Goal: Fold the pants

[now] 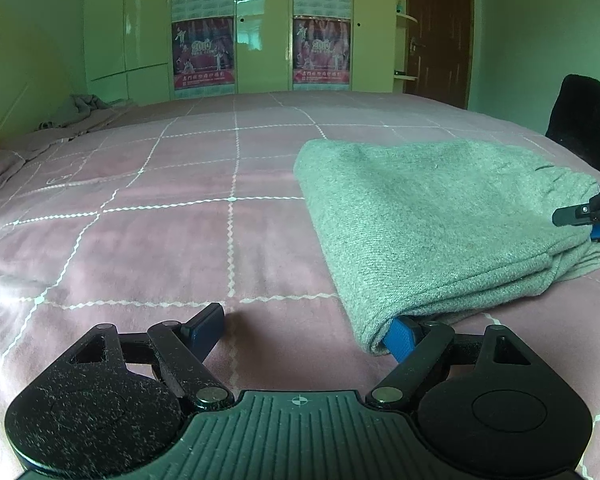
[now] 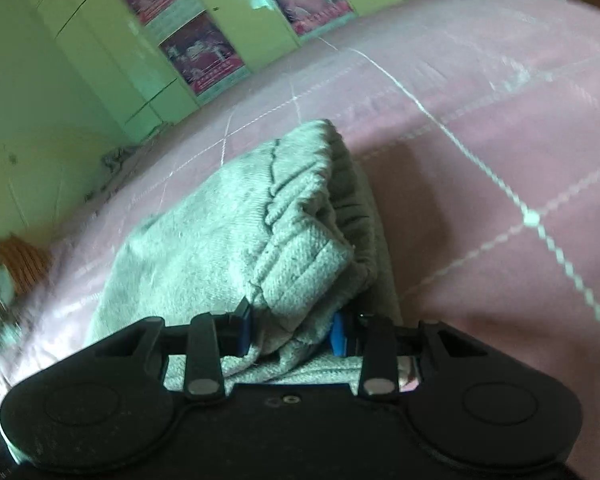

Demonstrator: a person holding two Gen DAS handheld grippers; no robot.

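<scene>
Grey-green pants [image 1: 432, 216] lie folded in a thick stack on the pink checked bedspread [image 1: 148, 216], right of centre in the left wrist view. My left gripper [image 1: 304, 330] is open wide; its right finger [image 1: 400, 338] is tucked under the near corner of the stack, its left finger [image 1: 204, 326] rests on bare bedspread. My right gripper [image 2: 292, 330] has its jaws around the gathered waistband end of the pants [image 2: 284, 248], with cloth between the blue pads. It also shows in the left wrist view [image 1: 588, 216] at the stack's right end.
Green wardrobe doors with posters [image 1: 204, 40] stand beyond the bed. A crumpled grey cloth [image 1: 84, 108] lies at the far left bed edge. A black chair back [image 1: 580, 120] stands at the right, by a brown door [image 1: 440, 32].
</scene>
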